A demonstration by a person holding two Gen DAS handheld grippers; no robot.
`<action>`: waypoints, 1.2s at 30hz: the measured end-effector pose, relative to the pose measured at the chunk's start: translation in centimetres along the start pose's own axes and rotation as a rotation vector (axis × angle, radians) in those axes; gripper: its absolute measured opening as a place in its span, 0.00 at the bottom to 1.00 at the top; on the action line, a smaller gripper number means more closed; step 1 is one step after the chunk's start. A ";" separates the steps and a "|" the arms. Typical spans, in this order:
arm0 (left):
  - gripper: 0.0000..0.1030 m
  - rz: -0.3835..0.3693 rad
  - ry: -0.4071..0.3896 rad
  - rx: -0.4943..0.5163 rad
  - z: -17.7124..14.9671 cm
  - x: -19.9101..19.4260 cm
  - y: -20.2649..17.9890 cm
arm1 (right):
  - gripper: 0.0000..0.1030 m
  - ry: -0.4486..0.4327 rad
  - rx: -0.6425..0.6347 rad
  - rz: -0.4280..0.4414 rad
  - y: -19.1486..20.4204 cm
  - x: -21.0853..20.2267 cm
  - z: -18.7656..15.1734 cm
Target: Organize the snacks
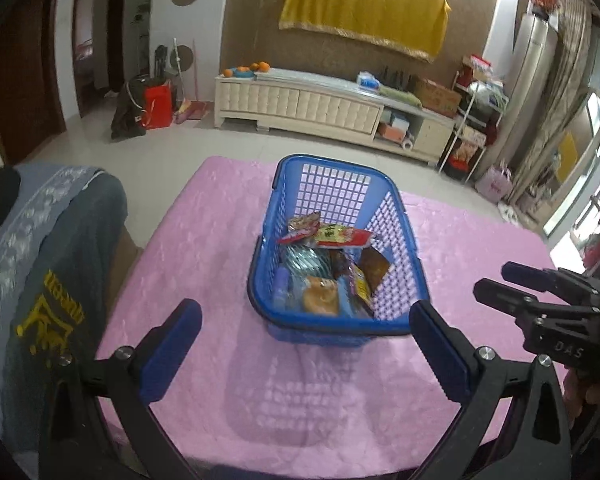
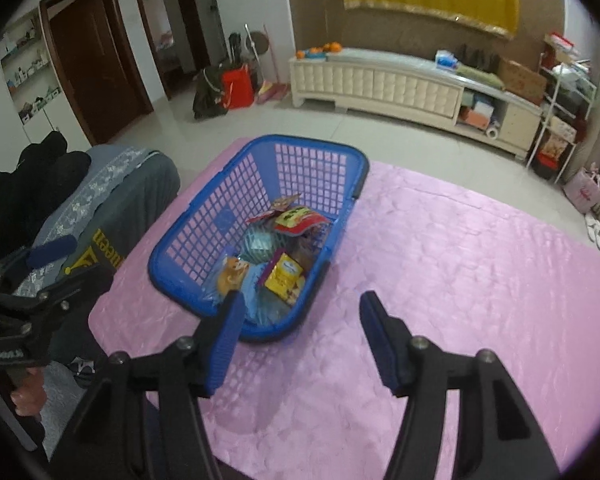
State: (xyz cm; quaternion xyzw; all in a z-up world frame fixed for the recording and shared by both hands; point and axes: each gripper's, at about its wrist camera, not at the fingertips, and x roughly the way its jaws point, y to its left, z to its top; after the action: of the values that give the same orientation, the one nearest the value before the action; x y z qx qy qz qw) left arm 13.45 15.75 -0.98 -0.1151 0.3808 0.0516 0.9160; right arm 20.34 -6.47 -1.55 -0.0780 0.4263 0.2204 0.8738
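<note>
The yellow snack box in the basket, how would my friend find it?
Look at the pink table cover, then the blue basket on it. Among the packets at the end of the basket nearest the grippers lies the yellow box. It is the only flat, square-cornered yellow one; its neighbours are crinkly bags.

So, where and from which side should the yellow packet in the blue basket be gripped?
Probably grip the yellow packet by its raised upper edge, coming from above. It leans tilted on other snacks near the basket's front end, and the mesh walls block any sideways approach. The right gripper, jaws open, is nearest.
</note>
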 end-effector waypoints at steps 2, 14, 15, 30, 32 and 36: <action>1.00 0.001 -0.027 -0.002 -1.3 -1.1 -0.6 | 0.63 -0.031 0.014 -0.017 0.0 -1.4 -1.1; 1.00 0.017 -0.268 0.102 -5.9 -9.7 -5.2 | 0.81 -0.259 0.108 -0.094 0.1 -10.7 -7.1; 1.00 0.024 -0.293 0.119 -6.1 -10.5 -5.6 | 0.85 -0.280 0.097 -0.096 0.4 -11.3 -7.4; 1.00 -0.052 -0.357 0.136 -10.6 -15.1 -8.1 | 1.00 -0.443 0.052 -0.198 3.3 -17.7 -12.6; 1.00 -0.063 -0.351 0.143 -11.3 -15.2 -8.3 | 1.00 -0.435 0.064 -0.199 3.1 -17.6 -13.3; 1.00 -0.060 -0.347 0.170 -12.2 -15.3 -9.0 | 1.00 -0.437 0.096 -0.193 2.8 -17.8 -14.2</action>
State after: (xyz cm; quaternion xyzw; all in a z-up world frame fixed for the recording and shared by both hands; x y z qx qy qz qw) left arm -4.05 3.85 3.11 -0.0379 0.2167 0.0108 0.9754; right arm -0.64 -14.28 3.64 -0.0273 0.2279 0.1272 0.9650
